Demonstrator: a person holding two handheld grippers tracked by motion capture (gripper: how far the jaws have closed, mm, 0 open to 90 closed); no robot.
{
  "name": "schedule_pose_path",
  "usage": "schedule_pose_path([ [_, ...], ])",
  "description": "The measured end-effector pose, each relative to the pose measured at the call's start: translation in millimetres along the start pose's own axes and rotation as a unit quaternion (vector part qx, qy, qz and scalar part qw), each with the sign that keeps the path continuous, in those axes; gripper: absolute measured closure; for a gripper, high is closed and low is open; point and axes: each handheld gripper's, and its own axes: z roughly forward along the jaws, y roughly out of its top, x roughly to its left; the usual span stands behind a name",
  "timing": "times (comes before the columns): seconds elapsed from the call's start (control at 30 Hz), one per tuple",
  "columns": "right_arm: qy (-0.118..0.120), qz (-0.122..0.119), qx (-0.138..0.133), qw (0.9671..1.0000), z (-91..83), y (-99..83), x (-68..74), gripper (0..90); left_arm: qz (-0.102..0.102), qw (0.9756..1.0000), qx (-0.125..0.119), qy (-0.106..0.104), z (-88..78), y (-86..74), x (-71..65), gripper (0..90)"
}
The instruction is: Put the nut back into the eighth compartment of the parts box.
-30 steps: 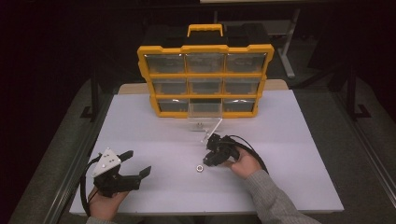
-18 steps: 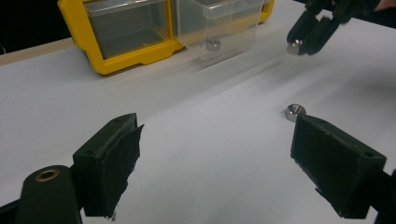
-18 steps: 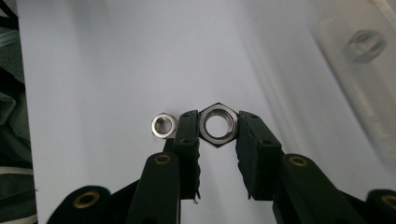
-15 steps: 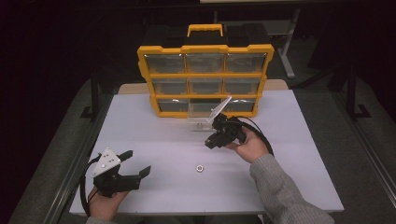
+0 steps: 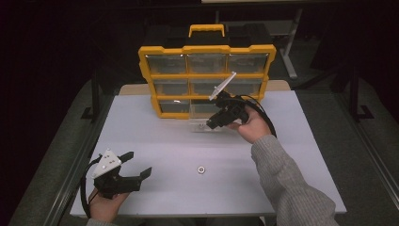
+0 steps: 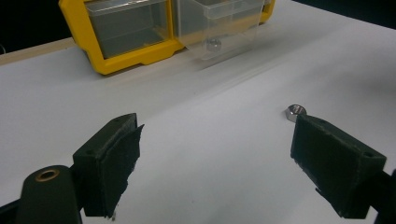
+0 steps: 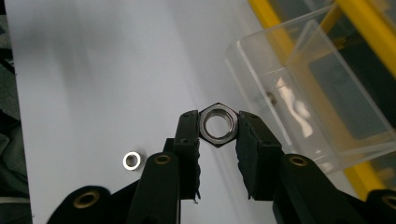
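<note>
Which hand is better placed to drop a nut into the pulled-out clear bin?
Right. Its tongs already grip a hex nut just beside the clear bin. The left tongs gape open near the table's front edge, far from the bin.

No writing, label, brand mark, number or sign can be read anywhere. The yellow organizer case (image 5: pixel 207 77) at the far side of the table (image 5: pixel 291 188) carries no legible lettering on its frame or clear drawers, the clear bin (image 7: pixel 308 93) is unmarked, and the two metal nuts, one (image 7: pixel 217 124) near the bin and one (image 6: pixel 295 112) on the table, show no stamp that can be made out.
</note>
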Motion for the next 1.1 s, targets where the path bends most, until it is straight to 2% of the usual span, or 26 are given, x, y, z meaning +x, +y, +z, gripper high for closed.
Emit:
schedule_pose_path([
  [0.1,-0.007,0.003,0.005,1.0000,-4.6,8.9,-6.8,69.1,-0.001,1.0000,0.002,0.001,-0.3,0.1,0.2,15.4],
  [0.33,-0.024,0.016,-0.003,0.9996,-17.8,28.8,-20.6,69.1,0.001,1.0000,0.003,-0.001,0.0,0.3,0.1,15.4],
  [0.43,-0.029,0.031,-0.002,0.9991,-19.6,35.8,-25.7,69.1,-0.001,1.0000,0.006,-0.001,-0.7,0.4,1.0,15.4],
  [0.53,-0.038,0.030,-0.001,0.9988,-17.2,36.9,-29.2,69.1,0.001,1.0000,0.003,-0.001,-1.7,0.3,1.8,15.4],
  [0.7,-0.052,0.043,0.013,0.9976,-5.7,35.3,-38.6,69.1,-0.006,1.0000,0.003,0.000,-2.3,-0.3,1.7,15.4],
  [0.87,-0.049,0.059,0.010,0.9970,2.1,31.2,-44.2,69.0,0.001,1.0000,0.006,-0.002,-2.1,0.0,2.0,15.4],
  [0.97,-0.050,0.067,0.019,0.9963,13.6,26.3,-48.5,69.0,-0.003,1.0000,0.005,-0.002,-1.4,-0.2,1.3,15.4],
  [1.1,-0.052,0.073,0.026,0.9957,20.3,23.7,-51.9,69.0,-0.004,1.0000,0.003,-0.002,-1.8,0.0,1.0,15.5],
])
